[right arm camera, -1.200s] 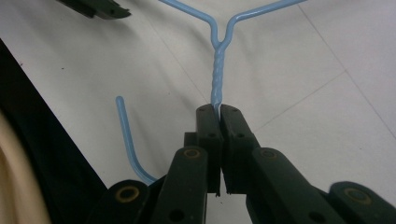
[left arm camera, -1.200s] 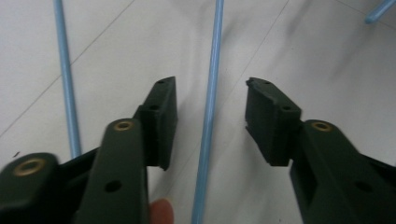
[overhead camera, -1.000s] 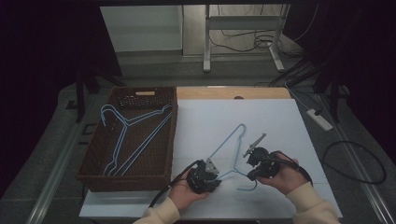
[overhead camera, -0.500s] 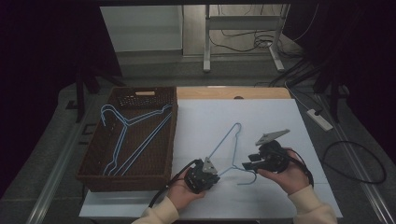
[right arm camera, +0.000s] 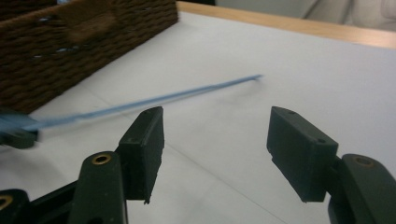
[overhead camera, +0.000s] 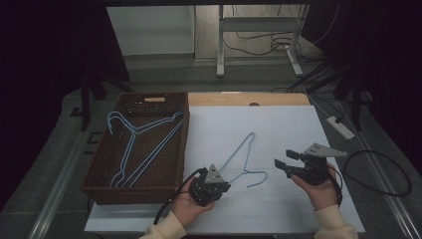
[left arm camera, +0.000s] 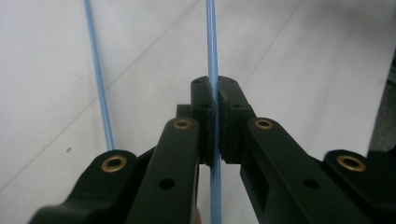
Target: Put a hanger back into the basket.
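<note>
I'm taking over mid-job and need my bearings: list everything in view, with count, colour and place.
Hanger on the sheet: one, light blue wire, mid-table, pinched in the left claw.
Hangers in the basket: two or three, I cannot tell which; light blue, lying inside.
Basket: one, dark brown wicker, left of the sheet.
Sheet: one, white, covering the tabletop.
Table edge: bare wood, far side.
Power strip: one, white, floor at right.
Left claw: black, shut on the hanger wire, jaws clamped on it in the left gripper view.
Right claw: black, has just been opening, nothing between its jaws, right of the hanger.
</note>
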